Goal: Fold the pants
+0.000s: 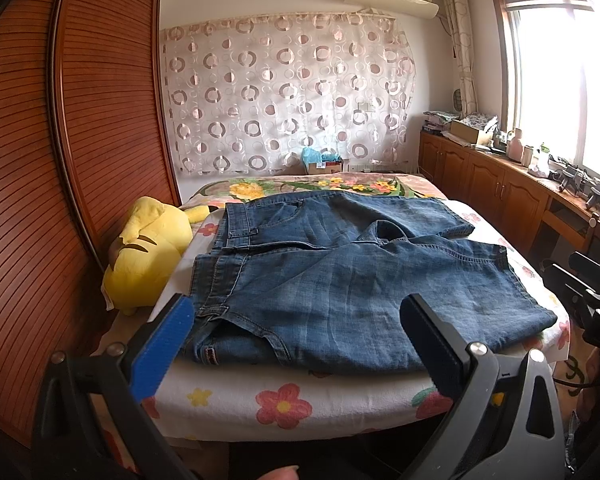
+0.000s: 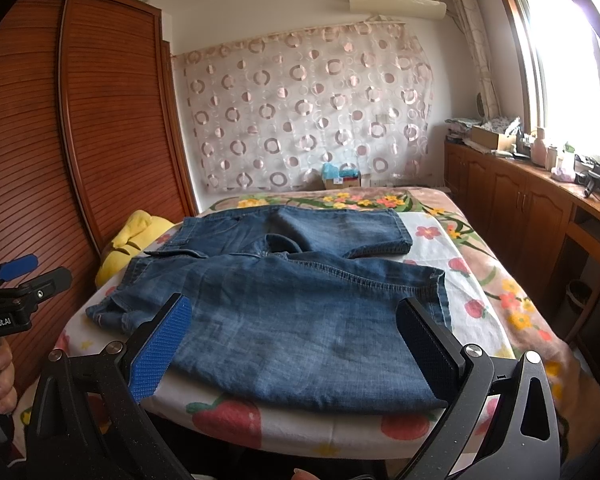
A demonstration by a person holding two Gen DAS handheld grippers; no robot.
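Blue denim pants (image 1: 340, 276) lie spread flat on the bed, waistband at the left, both short legs pointing right; they also show in the right wrist view (image 2: 284, 304). My left gripper (image 1: 296, 320) is open and empty, held above the pants' near edge by the waistband side. My right gripper (image 2: 294, 320) is open and empty, above the near leg. The left gripper also shows at the left edge of the right wrist view (image 2: 20, 276), and the right gripper at the right edge of the left wrist view (image 1: 592, 288).
The bed (image 1: 284, 404) has a floral sheet. A yellow plush toy (image 1: 148, 256) lies left of the pants against a wooden wardrobe (image 1: 40, 160). Wooden cabinets (image 1: 500, 184) with clutter run along the right under the window. A box (image 1: 324, 164) stands behind the bed.
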